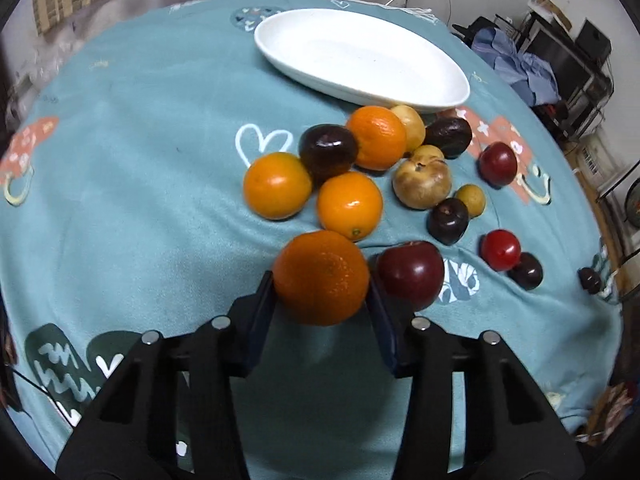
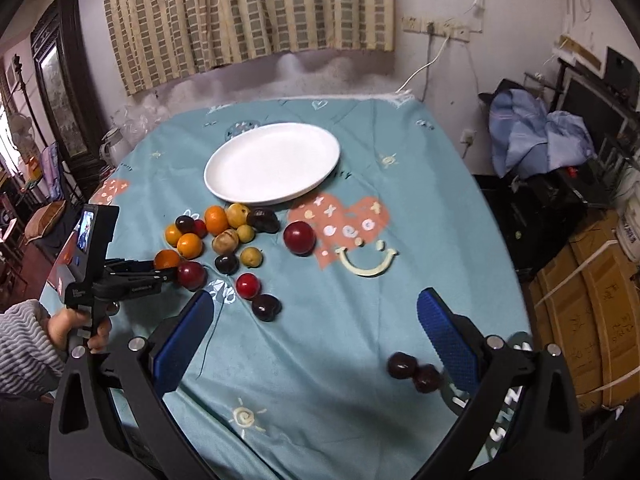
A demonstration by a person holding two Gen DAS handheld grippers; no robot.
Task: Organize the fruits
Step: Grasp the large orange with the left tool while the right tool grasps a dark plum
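Nearest the left wrist camera, the left hand-held gripper [image 1: 322, 292] is clamped on an orange [image 1: 321, 278], its dark pads pressing on both sides of the fruit. A red apple [image 1: 412, 274] lies just beside the orange, touching the right pad. Beyond these, three more oranges [image 1: 349, 205], dark plums [image 1: 328, 153] and yellow-brown fruits [image 1: 422, 184] lie clustered on the worktop's teal cloth [image 1: 140, 180].

In the right wrist view, the right hand-held gripper [image 2: 316, 332] hangs over the cloth with its blue pads [image 2: 446, 336] wide apart and nothing between them. Two dark plums [image 2: 414, 372] lie near its right finger. A hand [image 2: 74, 326] in a striped sleeve holds the left tool at the left edge.

Farthest back, an empty white oval plate [image 2: 224, 160] sits on the cloth behind the fruit cluster.
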